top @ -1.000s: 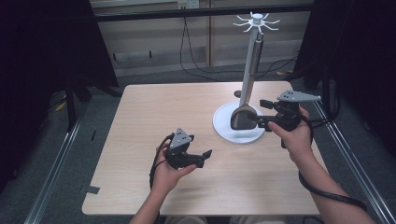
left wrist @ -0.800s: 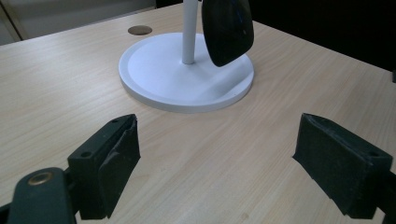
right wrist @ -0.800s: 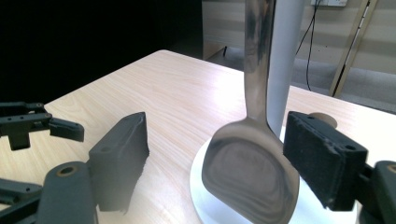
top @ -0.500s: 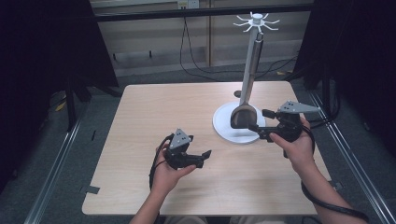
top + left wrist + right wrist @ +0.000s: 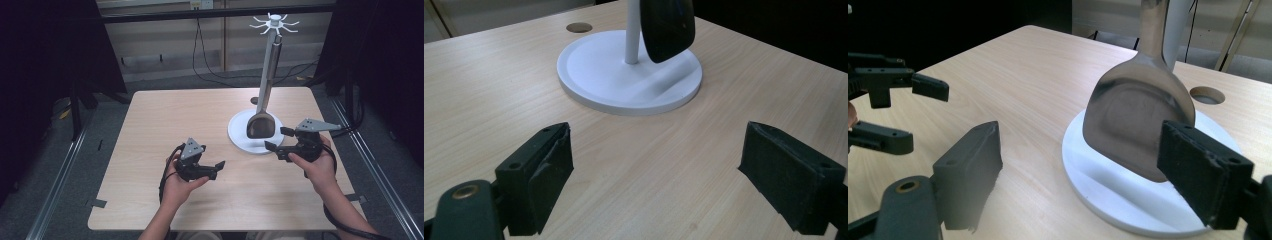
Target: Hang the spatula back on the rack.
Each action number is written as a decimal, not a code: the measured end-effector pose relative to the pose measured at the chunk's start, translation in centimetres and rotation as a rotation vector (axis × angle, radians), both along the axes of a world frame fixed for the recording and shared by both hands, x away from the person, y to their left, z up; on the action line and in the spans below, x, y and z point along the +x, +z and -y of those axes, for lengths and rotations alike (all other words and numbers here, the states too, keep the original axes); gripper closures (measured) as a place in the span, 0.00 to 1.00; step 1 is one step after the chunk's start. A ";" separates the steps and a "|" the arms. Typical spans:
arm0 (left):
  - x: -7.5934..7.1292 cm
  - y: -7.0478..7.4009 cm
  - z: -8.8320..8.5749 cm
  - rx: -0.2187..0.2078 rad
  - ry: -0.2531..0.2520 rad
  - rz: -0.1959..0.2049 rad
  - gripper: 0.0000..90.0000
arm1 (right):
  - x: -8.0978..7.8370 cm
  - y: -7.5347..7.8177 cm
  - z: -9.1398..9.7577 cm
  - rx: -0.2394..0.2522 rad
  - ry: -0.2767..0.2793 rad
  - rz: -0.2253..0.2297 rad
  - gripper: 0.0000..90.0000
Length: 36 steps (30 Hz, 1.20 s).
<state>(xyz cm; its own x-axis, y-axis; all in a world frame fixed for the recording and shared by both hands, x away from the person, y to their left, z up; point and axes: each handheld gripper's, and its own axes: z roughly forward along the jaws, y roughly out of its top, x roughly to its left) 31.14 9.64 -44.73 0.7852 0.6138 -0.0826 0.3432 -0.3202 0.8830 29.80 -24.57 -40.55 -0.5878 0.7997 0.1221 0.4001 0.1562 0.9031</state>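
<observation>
A white stand with a round base (image 5: 240, 137) and a tall pole topped by hooks (image 5: 274, 22) rises at the table's right. A dark metal spatula (image 5: 260, 126) hangs along the pole, its blade just over the base. My right gripper (image 5: 275, 139) hovers at the base's right front edge, open. Its jaws have just been opening, with nothing between them. In the right gripper view (image 5: 1078, 170) the spatula blade (image 5: 1133, 120) hangs a little beyond the pads. My left gripper (image 5: 218, 169) is open at the front middle of the table, facing the base (image 5: 604, 75) and the spatula (image 5: 667, 30).
The pale wooden table (image 5: 190, 115) has a round cable hole (image 5: 255, 100) behind the stand. Cables trail from both grippers over the table's front. Dark curtains and floor rails flank the table. The left gripper (image 5: 925, 116) shows at the left of the right gripper view.
My right gripper has drawn back from the spatula blade toward the front of the table and sunk lower. The left gripper has stayed put.
</observation>
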 end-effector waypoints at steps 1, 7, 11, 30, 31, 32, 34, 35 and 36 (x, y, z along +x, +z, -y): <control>0.0 0.0 0.0 0.001 0.000 -0.002 0.15 | -0.1 -0.2 0.0 0.003 0.002 0.000 0.19; 0.0 0.0 0.0 0.012 0.001 0.001 0.15 | -0.8 -1.0 0.1 -0.007 0.003 -0.009 0.19; 0.0 -0.1 0.0 0.010 -0.003 0.000 0.15 | -1.1 -1.6 0.2 -0.010 0.007 -0.014 0.19; 0.0 -0.2 -0.1 0.012 -0.001 -0.005 0.14 | -2.6 -4.0 0.8 -0.034 -0.001 -0.054 0.18; 0.0 -0.2 -0.1 0.010 -0.003 -0.005 0.14 | -2.6 -4.1 0.9 -0.035 -0.001 -0.050 0.18; 0.0 -0.2 -0.1 0.014 -0.001 -0.003 0.14 | -2.7 -4.2 0.9 -0.036 -0.001 -0.052 0.18; 0.0 -0.2 0.0 0.009 -0.001 -0.008 0.14 | -2.7 -4.3 0.9 -0.034 -0.003 -0.055 0.18; 0.0 -0.2 0.0 0.009 -0.001 -0.008 0.14 | -2.8 -4.4 0.9 -0.036 -0.003 -0.057 0.18; 0.0 -0.2 0.0 0.011 -0.001 -0.008 0.14 | -2.8 -4.4 0.9 -0.040 -0.002 -0.055 0.18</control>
<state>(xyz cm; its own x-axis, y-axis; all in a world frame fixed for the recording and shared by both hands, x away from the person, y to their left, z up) 31.14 9.67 -44.98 0.7853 0.6136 -0.0819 0.3497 -0.3305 0.8767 27.00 -25.51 -44.96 -0.5795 0.8058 0.1218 0.4489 0.1909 0.8729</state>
